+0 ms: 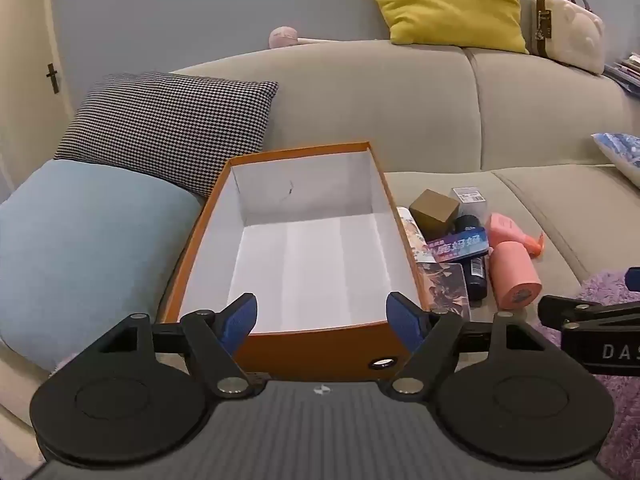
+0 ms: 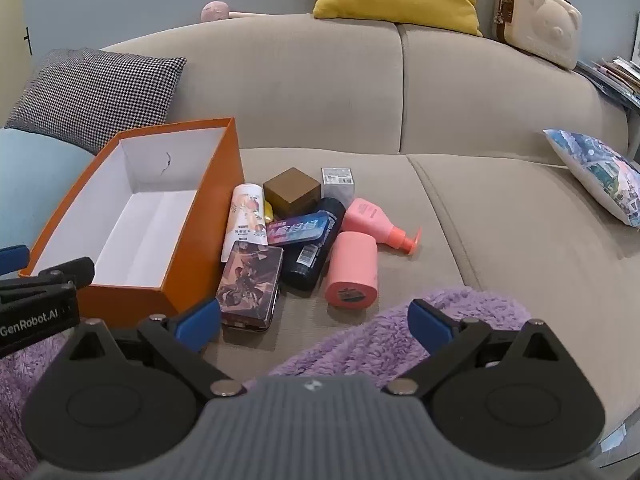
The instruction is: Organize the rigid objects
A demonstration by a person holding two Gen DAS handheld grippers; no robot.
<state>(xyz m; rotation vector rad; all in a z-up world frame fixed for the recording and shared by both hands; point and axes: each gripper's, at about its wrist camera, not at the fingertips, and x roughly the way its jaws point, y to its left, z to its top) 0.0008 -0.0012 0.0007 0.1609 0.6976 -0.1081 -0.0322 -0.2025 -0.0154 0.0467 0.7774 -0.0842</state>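
Your left tool (image 1: 322,314) stands wide and empty over the near end of the orange box (image 1: 320,350), your right tool (image 2: 314,322) equally wide and empty above the purple blanket (image 2: 384,340), while the clutter, pink cylinder (image 2: 354,270) included, lies on the sofa (image 2: 500,240) just beside the box.

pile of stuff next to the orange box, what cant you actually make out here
- Left wrist view: the orange box wall hides most of the white tube.
- Both views: labels, e.g. on the clear box, too small to read.
- Right wrist view: the dark bottle partly covered by the blue pack.
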